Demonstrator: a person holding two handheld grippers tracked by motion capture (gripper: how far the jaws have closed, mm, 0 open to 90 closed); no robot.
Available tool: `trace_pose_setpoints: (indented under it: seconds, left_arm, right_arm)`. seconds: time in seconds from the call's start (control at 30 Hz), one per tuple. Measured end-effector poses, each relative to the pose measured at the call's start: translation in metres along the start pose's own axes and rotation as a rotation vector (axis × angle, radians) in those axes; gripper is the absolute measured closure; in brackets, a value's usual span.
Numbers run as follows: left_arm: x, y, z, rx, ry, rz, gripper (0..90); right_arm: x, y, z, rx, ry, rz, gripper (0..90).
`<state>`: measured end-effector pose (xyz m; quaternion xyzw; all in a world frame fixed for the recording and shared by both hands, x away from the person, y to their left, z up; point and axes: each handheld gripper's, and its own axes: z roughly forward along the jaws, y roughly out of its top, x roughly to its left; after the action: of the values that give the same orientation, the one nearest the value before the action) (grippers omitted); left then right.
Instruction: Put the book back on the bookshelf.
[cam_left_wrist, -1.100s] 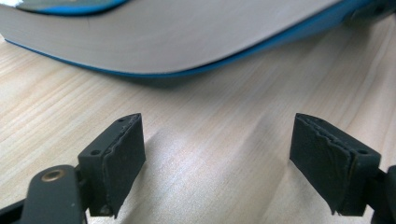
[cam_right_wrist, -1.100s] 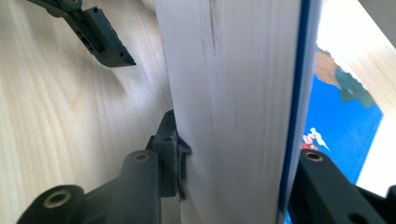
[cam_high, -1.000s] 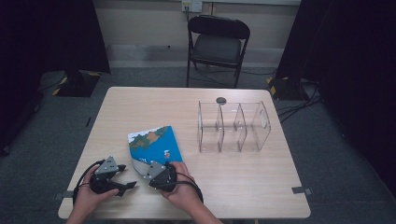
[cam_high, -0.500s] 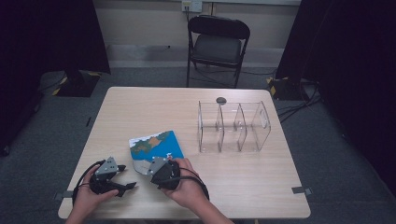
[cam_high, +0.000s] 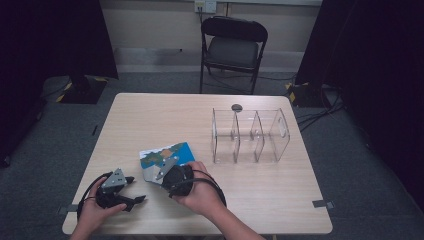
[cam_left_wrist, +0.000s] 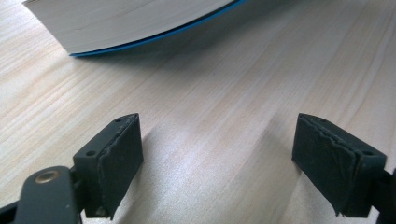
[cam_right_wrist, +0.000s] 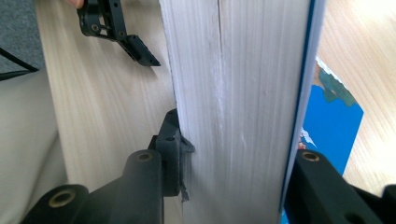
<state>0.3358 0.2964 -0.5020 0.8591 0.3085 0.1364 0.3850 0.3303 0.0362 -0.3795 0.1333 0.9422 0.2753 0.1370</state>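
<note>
At the near edge of the table (cam_high: 150, 115), the left gripper (cam_high: 131, 191) rests with its jaws wide apart and empty; just to its right, the right gripper (cam_high: 161, 172) is clamped on the page edge of the blue book (cam_high: 167, 155), which seems only gripped, not yet carried. Farther right stands the clear divided rack (cam_high: 250, 135), empty; probably the book must go there, but this is a guess; the book's title is too small to read, and the small dark object (cam_high: 236, 107) behind the rack is hard to identify.

- The table (cam_high: 165, 117) is evenly lit from above; the far left and far right of the room fall into near-black.
- The high view is soft and low in detail.
- The clear rack (cam_high: 250, 135) shows faint glints on its walls.
- In the left gripper view, pale sheen lies on the wood and soft shadows trail beside the jaws.
- The book's (cam_right_wrist: 243, 93) page edges look washed out and slightly blurred up close.
</note>
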Motion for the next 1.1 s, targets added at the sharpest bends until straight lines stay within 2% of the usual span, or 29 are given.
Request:
trace_pose_setpoints:
  seconds: [0.47, 0.93, 1.1]
  left_arm:
    - [0.001, 0.0, -0.001, 0.009, 0.004, 0.006, 15.1]
    - [0.001, 0.0, -0.001, 0.01, 0.003, 0.007, 14.5]
    - [0.001, 0.0, 0.0, 0.011, -0.001, 0.005, 14.1]
  right_arm:
    - [-0.009, 0.009, -0.015, 0.029, 0.05, 0.026, 61.3]
    - [-0.015, 0.021, -0.044, 0.077, 0.096, 0.059, 61.6]
    - [-0.019, 0.025, -0.057, 0.079, 0.112, 0.085, 61.6]
